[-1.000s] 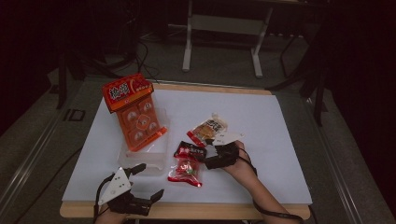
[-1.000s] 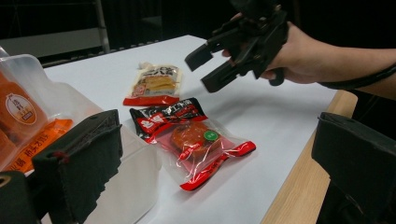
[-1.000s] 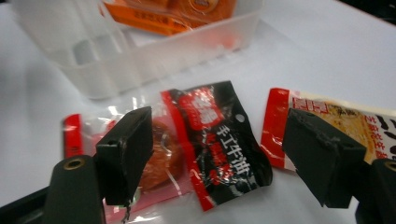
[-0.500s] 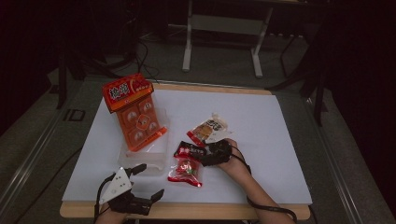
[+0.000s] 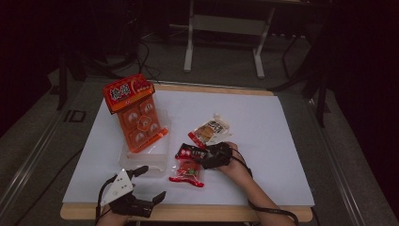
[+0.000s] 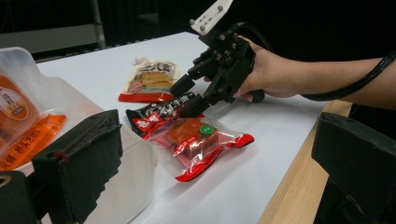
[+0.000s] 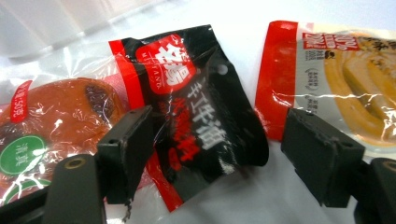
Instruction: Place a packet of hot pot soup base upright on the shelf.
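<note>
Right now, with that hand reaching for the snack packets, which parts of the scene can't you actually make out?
- Black packet: its near edge lies behind the right gripper's jaws in the right gripper view.
- Red packet: cut off at that view's left edge.
- Clear tray: partly behind the left gripper's jaw in the left gripper view.
- Orange box: print too small to read in the high view.

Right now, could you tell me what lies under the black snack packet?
The black snack packet overlaps the clear red-edged packet at one end; the rest seems to rest on the white table cover. Whatever else sits beneath is covered. The right gripper straddles it, open.
</note>
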### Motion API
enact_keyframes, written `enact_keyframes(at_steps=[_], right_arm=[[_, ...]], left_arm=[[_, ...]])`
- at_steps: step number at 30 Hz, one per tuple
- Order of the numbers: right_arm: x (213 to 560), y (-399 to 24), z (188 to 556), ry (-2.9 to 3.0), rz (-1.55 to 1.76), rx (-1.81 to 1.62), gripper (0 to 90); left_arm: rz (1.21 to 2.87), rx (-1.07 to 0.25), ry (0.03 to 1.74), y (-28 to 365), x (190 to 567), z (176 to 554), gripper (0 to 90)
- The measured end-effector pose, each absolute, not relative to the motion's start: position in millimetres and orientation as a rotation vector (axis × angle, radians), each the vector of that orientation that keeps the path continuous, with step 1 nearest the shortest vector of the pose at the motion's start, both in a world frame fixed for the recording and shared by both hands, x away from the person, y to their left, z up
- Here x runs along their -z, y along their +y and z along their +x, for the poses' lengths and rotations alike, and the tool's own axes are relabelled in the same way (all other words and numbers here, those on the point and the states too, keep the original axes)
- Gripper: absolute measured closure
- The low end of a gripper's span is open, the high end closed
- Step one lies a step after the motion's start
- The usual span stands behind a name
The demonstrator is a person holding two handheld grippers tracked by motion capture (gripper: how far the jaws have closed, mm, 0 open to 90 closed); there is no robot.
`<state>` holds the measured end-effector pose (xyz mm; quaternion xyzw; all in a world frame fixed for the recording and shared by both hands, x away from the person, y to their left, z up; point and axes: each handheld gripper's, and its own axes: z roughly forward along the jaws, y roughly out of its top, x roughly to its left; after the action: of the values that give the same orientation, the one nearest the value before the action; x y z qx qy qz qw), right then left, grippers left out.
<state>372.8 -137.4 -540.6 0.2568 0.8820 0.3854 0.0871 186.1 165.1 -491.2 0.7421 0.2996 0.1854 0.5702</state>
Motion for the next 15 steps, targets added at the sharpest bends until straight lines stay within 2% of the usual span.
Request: enact_keyframes(at_steps=[2,5,15], right_arm=[[540.0,-136.8,373.4,2.638,0.772,-1.138,25.3],[538.6,-134.9,370.7,2.648,0.737,-1.134,33.2],[532.4,-127.0,365.8,2.717,0.705,-1.095,66.4]], left_arm=[[1.74,-0.433,0.704,165.0,491.3,186.0,2.3],[1.739,-0.433,0.706,165.3,491.5,186.1,2.3],[1.744,-0.43,0.705,164.6,491.5,186.3,2.4]])
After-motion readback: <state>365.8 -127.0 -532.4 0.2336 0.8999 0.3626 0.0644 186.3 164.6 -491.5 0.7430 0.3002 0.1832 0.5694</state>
